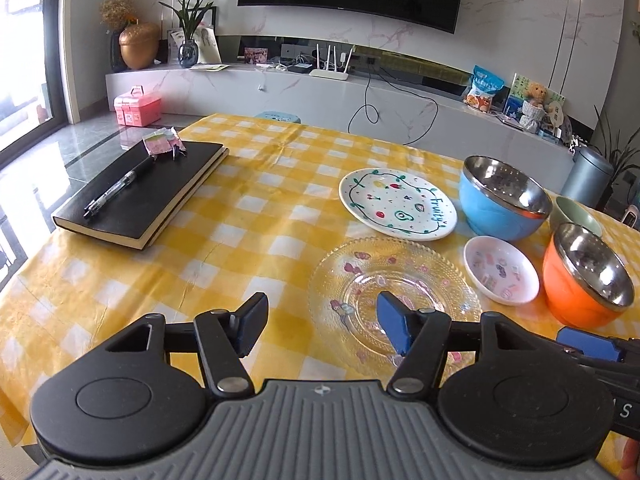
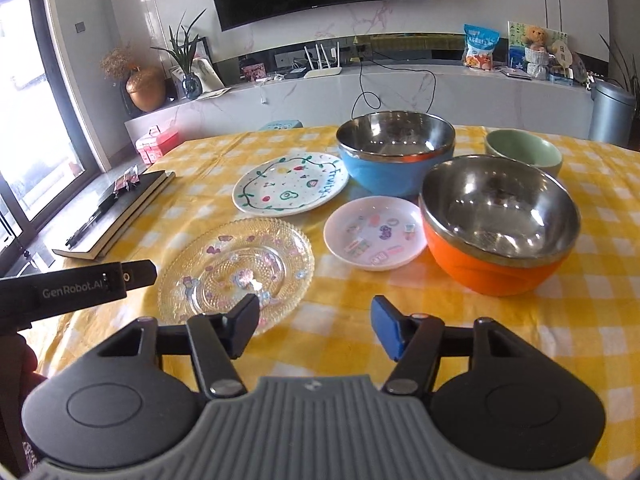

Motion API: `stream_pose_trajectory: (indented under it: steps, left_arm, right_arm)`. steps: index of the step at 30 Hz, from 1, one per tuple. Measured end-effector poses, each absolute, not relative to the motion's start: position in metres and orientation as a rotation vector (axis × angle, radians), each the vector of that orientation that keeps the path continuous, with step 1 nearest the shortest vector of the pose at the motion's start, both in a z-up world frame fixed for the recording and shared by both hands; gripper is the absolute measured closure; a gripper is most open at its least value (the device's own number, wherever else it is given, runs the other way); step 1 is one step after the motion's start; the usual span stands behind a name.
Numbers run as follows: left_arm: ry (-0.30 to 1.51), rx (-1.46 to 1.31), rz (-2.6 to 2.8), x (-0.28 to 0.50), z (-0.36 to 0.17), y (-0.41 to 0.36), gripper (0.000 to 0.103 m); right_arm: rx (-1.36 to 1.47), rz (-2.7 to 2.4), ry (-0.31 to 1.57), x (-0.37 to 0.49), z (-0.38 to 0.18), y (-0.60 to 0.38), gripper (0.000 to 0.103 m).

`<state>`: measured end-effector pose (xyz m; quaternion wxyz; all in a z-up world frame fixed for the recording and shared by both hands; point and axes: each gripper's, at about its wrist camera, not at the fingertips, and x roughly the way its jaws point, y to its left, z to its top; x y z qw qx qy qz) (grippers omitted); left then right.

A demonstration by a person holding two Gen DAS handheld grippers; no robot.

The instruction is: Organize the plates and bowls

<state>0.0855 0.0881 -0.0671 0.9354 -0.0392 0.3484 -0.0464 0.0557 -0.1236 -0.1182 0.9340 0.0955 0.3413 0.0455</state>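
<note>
On the yellow checked tablecloth (image 1: 248, 232) lie a clear glass plate (image 1: 424, 280) (image 2: 224, 256), a white painted "Fruity" plate (image 1: 396, 202) (image 2: 290, 188), a small pink dish (image 1: 500, 268) (image 2: 376, 232), a blue steel-lined bowl (image 1: 496, 208) (image 2: 380, 168), an orange steel-lined bowl (image 1: 576, 292) (image 2: 492, 264) and a green bowl (image 1: 572, 214) (image 2: 524, 152). My left gripper (image 1: 322, 324) is open and empty, hovering at the glass plate's near left edge. My right gripper (image 2: 314, 326) is open and empty, above the cloth in front of the pink dish.
A black notebook (image 1: 140, 196) (image 2: 116, 212) with a pen (image 1: 116, 188) and wrappers lies at the table's left side. The right gripper shows at the lower right of the left wrist view (image 1: 588, 344); the left gripper's body (image 2: 72, 284) reaches in at left.
</note>
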Motion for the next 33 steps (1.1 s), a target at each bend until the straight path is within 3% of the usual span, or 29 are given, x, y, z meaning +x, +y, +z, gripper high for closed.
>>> stream_pose_trajectory:
  steps: [8,13,24,33]
  left_arm:
    - [0.738,-0.153,-0.113,0.108,-0.082,0.098,0.035]
    - [0.744,-0.195,-0.121,0.115,-0.091,0.103,0.041]
    - [0.747,-0.228,-0.142,0.127,-0.103,0.104,0.065]
    - [0.766,-0.228,-0.173,0.131,-0.111,0.103,0.08]
  right_arm:
    - [0.257,0.092,0.731,0.081,-0.131,-0.125,0.05]
    - [0.298,0.104,0.737,0.091,-0.139,-0.128,0.06]
    - [0.351,0.123,0.758,0.107,-0.151,-0.129,0.083]
    - [0.382,0.127,0.769,0.114,-0.157,-0.126,0.09]
